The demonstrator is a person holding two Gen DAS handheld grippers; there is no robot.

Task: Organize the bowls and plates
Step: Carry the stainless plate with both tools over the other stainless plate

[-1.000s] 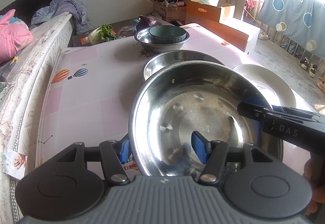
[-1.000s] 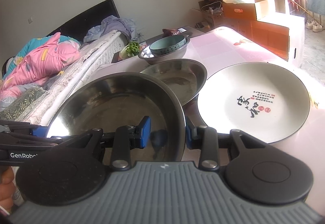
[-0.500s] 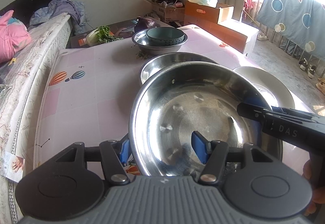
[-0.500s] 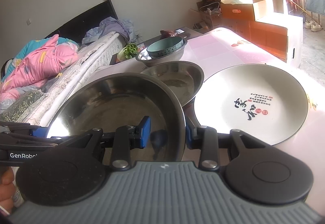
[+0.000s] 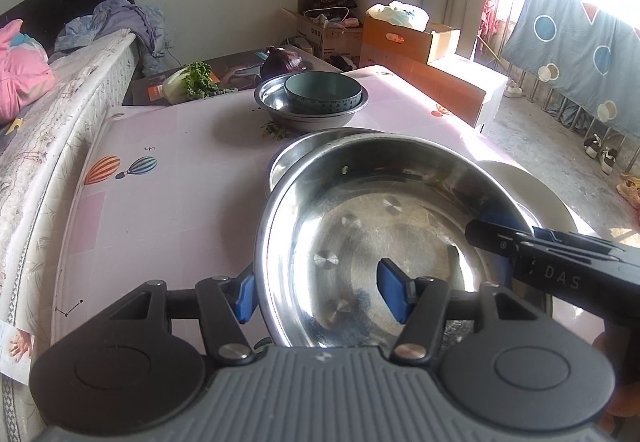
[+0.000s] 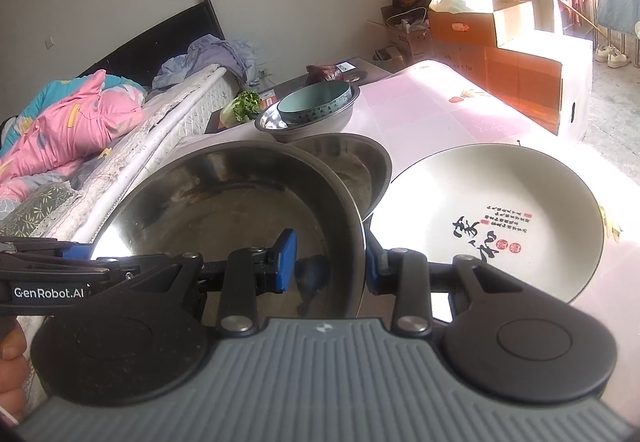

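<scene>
A wide steel bowl [image 5: 360, 222] [image 6: 224, 201] hangs between both grippers above the pink table [image 5: 168, 201]. My left gripper [image 5: 320, 298] is shut on its near rim, one pad outside and one inside. On the bowl's right rim my right gripper [image 6: 329, 266] is shut the same way. The held bowl overlaps a second steel plate [image 5: 304, 149] [image 6: 360, 161] lying behind it. A white plate with black characters [image 6: 480, 222] lies to the right. Further back a teal bowl [image 5: 324, 91] sits inside a steel bowl [image 5: 312, 117].
A bed with pink bedding [image 6: 72, 129] runs along the table's left side. Leafy greens [image 5: 188, 81] and a purple cabbage [image 5: 280, 59] lie on a dark surface beyond the table. Cardboard boxes [image 5: 420, 41] stand at the far right.
Both grippers and the bowl between them have drifted slightly toward the far side. The held bowl now covers more of the second steel plate.
</scene>
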